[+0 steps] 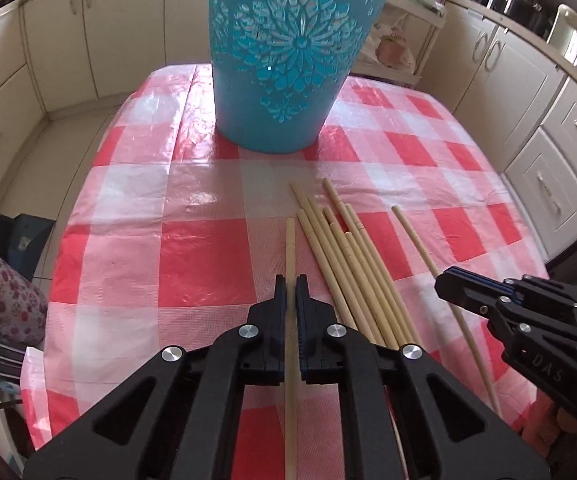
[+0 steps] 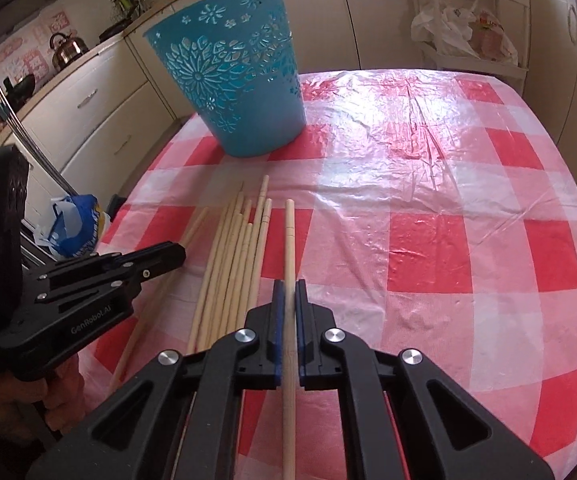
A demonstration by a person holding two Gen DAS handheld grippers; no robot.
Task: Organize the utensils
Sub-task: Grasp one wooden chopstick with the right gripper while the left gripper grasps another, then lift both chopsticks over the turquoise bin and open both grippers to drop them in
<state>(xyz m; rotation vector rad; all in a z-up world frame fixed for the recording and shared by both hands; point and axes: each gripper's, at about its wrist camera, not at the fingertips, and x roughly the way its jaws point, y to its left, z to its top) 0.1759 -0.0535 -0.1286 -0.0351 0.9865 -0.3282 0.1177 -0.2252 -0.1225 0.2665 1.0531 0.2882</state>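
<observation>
both claws are clenched, each on a single chopstick. in the left wrist view the left claw [image 1: 291, 286] pinches a stick [image 1: 290, 248] that runs straight up the middle of the frame, its tip poking out past the fingertips toward the bin [image 1: 284, 92]. over in the right wrist view, same story: the right claw [image 2: 289, 292] grips its own stick [image 2: 289, 232], long axis dead along the fingers, tip pointing up the frame.

now the relation that matters: the blue bin. for the left claw it stands directly ahead, upper centre of the frame, in line with the stick's axis, its rim cut off by the top edge. for the right claw it sits in the upper left, well off the stick's line. so i'd judge the left hand nearer and better lined up; the right one would have to swing leftward across the pile.

the loose chopsticks [image 1: 348, 264] lie between the two claws on the checked cloth [image 1: 192, 248], fanned, all pointing roughly toward the bin. none sits inside the bin that i can see; its inside is hidden in both views.

next, by my reckoning: lift, tip each stick upright, drop it over the rim. the bin is tall, so the rise needs to be generous.
</observation>
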